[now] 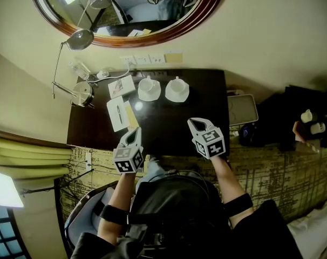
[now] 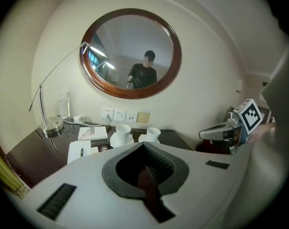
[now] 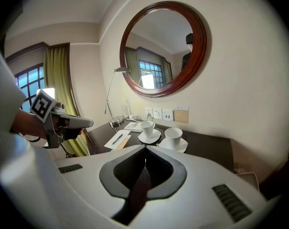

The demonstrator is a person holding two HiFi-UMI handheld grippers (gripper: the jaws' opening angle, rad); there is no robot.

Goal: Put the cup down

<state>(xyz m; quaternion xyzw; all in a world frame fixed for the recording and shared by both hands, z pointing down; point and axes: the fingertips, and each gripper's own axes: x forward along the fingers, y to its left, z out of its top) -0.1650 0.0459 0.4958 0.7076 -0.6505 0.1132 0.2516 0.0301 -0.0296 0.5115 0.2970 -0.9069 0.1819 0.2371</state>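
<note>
Cups, two of them, white and upright, stand on the dark desk (image 1: 169,124) near its back edge. The left cup (image 1: 148,84) and the right cup (image 1: 177,85) are just beside each other, each on its own white saucer (image 1: 152,95), below the wall sockets (image 1: 143,60). Neither cup is held. To their left lies a booklet (image 1: 121,86), and nearer the front a white notepad (image 1: 116,115) with a pen (image 1: 119,111) on it. A lamp (image 1: 83,93) stands at the desk's left end. The left tool (image 1: 135,131) hovers over the front edge, its jaws pressed together and empty. The right tool (image 1: 192,123) hovers over the front right, its jaws likewise together and empty. Both are well apart from the cups. A round wood-framed mirror (image 1: 206,12) hangs above.
</note>
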